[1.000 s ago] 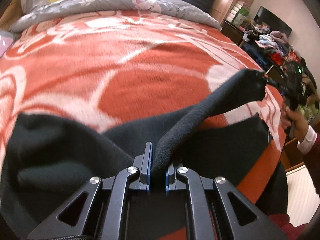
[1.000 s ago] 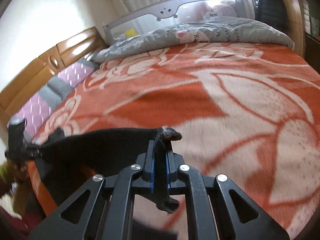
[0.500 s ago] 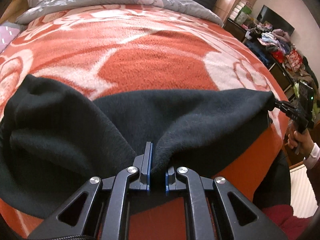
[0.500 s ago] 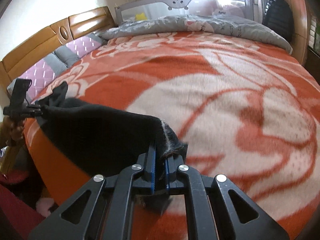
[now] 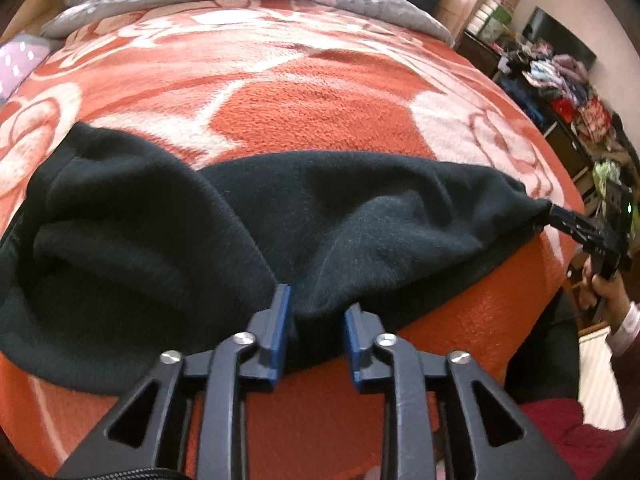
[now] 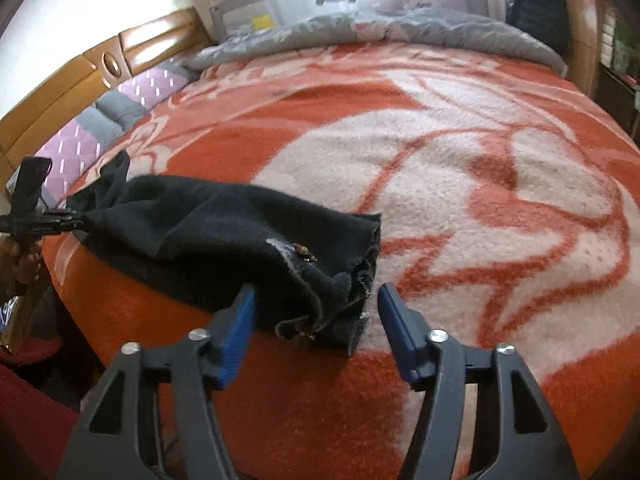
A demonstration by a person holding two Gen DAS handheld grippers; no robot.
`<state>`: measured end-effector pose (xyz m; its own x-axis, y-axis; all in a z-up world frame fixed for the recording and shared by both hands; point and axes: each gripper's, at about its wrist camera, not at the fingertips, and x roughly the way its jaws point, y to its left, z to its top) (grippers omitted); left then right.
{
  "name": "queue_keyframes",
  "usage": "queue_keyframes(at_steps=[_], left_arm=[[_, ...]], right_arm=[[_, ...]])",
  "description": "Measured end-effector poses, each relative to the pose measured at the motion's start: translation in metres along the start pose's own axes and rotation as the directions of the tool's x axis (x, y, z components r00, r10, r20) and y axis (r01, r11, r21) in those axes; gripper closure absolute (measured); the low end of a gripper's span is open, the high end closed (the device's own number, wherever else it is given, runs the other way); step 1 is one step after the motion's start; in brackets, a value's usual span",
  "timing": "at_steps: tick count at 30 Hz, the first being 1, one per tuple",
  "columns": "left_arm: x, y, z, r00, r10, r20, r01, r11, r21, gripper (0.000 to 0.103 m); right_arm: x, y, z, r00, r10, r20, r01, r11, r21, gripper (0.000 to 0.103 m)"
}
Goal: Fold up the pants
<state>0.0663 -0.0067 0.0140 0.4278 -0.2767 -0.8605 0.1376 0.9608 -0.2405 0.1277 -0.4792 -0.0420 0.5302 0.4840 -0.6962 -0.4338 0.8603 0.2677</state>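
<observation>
Currently logged: one pair of black fleece pants [image 5: 168,240], lying along the near edge of the bed [image 6: 460,400], stretched lengthwise between the two grippers and bunched in soft folds at its left end. Bed cover: orange blanket [image 5: 320,100] with pale flower pattern, running to a grey quilt [image 6: 420,32] heaped at the far edge; the whole middle and far stretch of the blanket lies bare, giving wide open room beyond the garment. Left gripper [image 5: 316,320]: jaws opening, blue pads parted with a ridge of the black cloth standing between them; the left pad lies against the fabric, the right stands just clear. Right gripper [image 6: 316,312]: jaws opening, spread wide on either side of the frayed hem end, which rests on the blanket just short of the near edge, neither pad pressing it. Near edge: the blanket curves down over the mattress side directly below the pants. Wooden headboard [image 6: 80,80] bounds the left side in the right wrist view; a cluttered shelf [image 5: 560,80] stands past the right-hand edge in the left wrist view.
</observation>
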Motion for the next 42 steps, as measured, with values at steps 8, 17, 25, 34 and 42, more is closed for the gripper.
queue_keyframes(at_steps=[8,17,25,34,42], left_arm=[[-0.023,0.020,0.004,0.999,0.036,0.026,-0.033,0.991,-0.127,0.049],[-0.026,0.057,0.045,0.991,0.131,-0.013,-0.130,0.950,-0.285,0.048],[0.003,0.072,0.103,0.963,0.233,-0.138,-0.265,0.917,-0.299,0.047],[0.064,0.079,0.128,0.876,0.371,-0.307,-0.439,0.877,-0.193,0.046],[0.066,0.102,0.102,0.887,0.360,-0.290,-0.423,0.884,-0.198,0.087]], right_arm=[[-0.027,0.017,0.013,0.990,0.066,0.125,-0.077,0.994,0.080,0.040],[0.006,0.089,0.038,0.963,0.247,0.105,-0.251,0.968,0.024,0.040],[0.058,0.179,0.060,0.922,0.388,0.006,-0.387,0.920,-0.070,0.040],[0.120,0.271,0.089,0.869,0.463,-0.175,-0.489,0.856,-0.168,0.040],[0.168,0.308,0.078,0.866,0.398,-0.304,-0.468,0.859,-0.208,0.040]])
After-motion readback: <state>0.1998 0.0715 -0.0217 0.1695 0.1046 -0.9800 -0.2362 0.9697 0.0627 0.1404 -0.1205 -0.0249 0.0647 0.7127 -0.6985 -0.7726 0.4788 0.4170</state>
